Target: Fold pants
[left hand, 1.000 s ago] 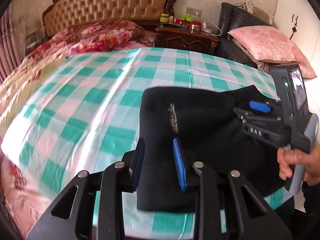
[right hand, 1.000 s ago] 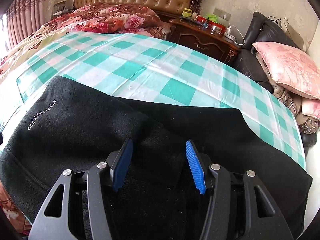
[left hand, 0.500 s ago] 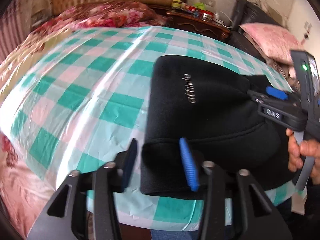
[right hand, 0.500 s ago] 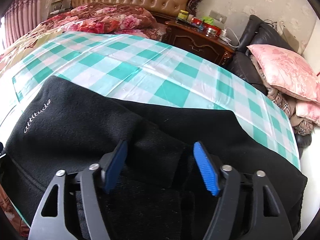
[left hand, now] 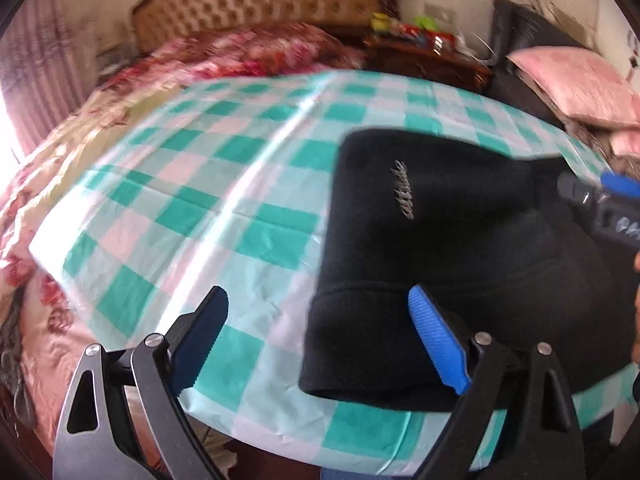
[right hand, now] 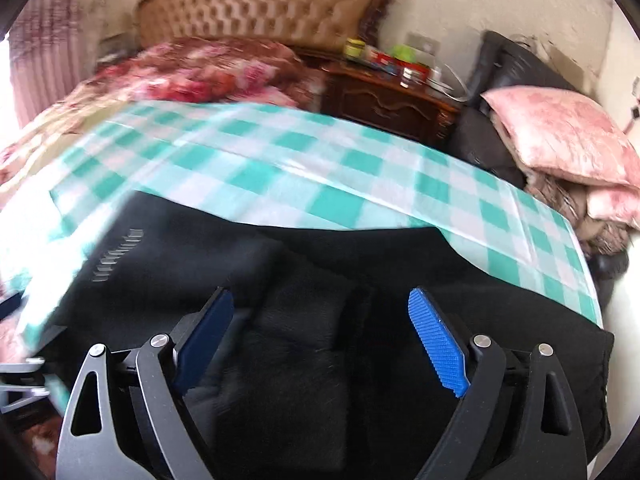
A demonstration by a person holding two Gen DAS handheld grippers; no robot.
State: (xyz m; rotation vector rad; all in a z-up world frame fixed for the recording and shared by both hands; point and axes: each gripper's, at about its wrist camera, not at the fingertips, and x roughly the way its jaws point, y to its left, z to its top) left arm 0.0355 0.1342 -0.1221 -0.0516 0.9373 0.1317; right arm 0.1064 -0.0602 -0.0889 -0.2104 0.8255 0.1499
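- One curtain [right hand: 36, 60], pink and pleated, hangs at the far left edge of the right wrist view.
- One bed with a tufted tan headboard [right hand: 260, 4]; one red floral quilt [right hand: 208, 68] lies bunched below it.
- One green-and-white checked cloth [left hand: 208, 200] covers the work surface.
- One left gripper [left hand: 320, 336]: jaws opening and already wide. Its left pad stands over bare cloth; its right pad stands over the garment's near left corner. The hem edge lies between the pads, which do not press on it.
- One pair of black pants [left hand: 440, 264], folded into a thick stack, lies on the right part of the cloth near the front edge. One line of pale embroidered lettering [left hand: 402, 190] shows on top, blurred.
- One right gripper [right hand: 320, 336]: jaws opening, wide, both pads above the black fabric, clamping nothing.
- One dark wooden nightstand [right hand: 384, 96] carries several small containers, too blurred to count.
- Two pink cushions [right hand: 560, 132] are stacked at far right against dark upholstery.
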